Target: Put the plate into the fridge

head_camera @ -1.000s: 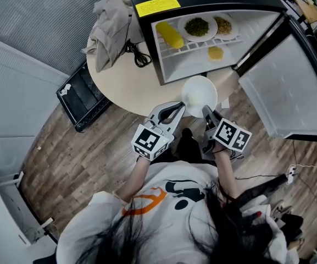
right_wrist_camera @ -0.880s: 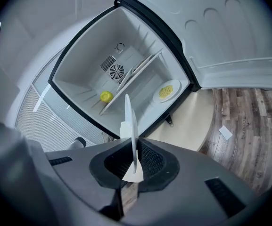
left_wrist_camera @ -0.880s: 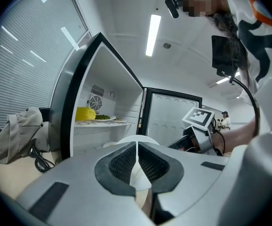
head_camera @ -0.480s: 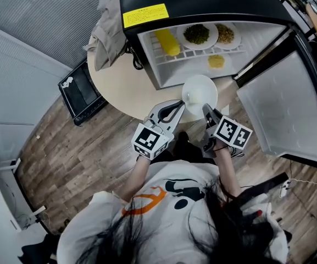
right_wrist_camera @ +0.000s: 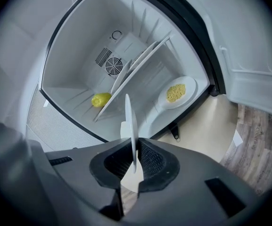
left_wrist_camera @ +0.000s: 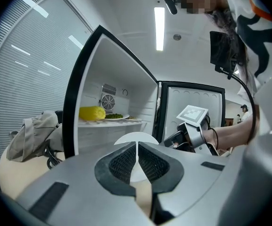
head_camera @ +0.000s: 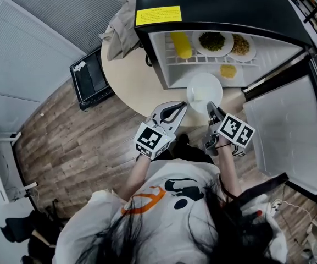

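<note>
A white empty plate (head_camera: 204, 90) hangs level over the round table's (head_camera: 138, 85) near edge, just in front of the open fridge (head_camera: 218, 15). My right gripper (head_camera: 213, 110) is shut on its near rim. In the right gripper view the plate (right_wrist_camera: 132, 121) shows edge-on between the pads. My left gripper (head_camera: 182, 105) is shut, with its tips beside the plate's near-left rim; I cannot tell whether they touch it. In the left gripper view the plate (left_wrist_camera: 135, 137) rises just past the shut jaws.
The fridge's wire shelf holds a yellow corn cob (head_camera: 181, 44), a plate of greens (head_camera: 212, 41) and a plate of brown food (head_camera: 240, 45). A plate of yellow food (head_camera: 228, 70) sits below. The door (head_camera: 287, 133) stands open at right. A crumpled cloth (head_camera: 122, 29) lies on the table.
Both grippers and the plate have shifted a little toward the fridge opening. The right grip on the plate is unchanged.
</note>
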### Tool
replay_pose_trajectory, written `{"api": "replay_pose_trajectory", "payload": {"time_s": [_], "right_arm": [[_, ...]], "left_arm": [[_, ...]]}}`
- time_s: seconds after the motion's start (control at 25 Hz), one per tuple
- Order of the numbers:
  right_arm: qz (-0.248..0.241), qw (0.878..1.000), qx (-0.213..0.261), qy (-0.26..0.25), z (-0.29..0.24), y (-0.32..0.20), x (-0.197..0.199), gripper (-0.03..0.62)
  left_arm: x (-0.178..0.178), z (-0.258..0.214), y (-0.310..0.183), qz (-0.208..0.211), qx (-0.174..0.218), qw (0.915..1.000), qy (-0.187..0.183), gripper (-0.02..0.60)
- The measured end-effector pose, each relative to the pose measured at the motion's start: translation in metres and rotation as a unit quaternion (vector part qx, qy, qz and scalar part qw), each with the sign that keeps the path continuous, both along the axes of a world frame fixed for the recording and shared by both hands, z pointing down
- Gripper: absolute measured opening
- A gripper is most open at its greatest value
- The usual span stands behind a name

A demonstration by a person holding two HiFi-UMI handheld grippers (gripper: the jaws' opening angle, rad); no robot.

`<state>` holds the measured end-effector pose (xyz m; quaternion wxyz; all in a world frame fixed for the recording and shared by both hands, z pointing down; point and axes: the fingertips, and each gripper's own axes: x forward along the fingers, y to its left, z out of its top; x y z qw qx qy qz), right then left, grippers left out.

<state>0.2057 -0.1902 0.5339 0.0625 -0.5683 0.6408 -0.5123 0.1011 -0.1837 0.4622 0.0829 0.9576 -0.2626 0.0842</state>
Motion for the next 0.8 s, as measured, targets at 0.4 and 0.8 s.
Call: {"api": "replay_pose_trajectory", "payload": {"time_s": [0.4,0.8], "right_arm": [[-0.031,0.999,-0.009,-0.044,0.019,-0.047,-0.009,0.031],[-0.023,0.996,-0.034,-0.073,0.043,-0.099,-0.007,0.031]], "left_arm": [[-0.006,0.008,-0.013,-0.033,0.001,0.9992,-0.021,0.011],[0.001,0.007,-0.029,-0.026,0.009,0.9993,-0.026,0.011]]}}
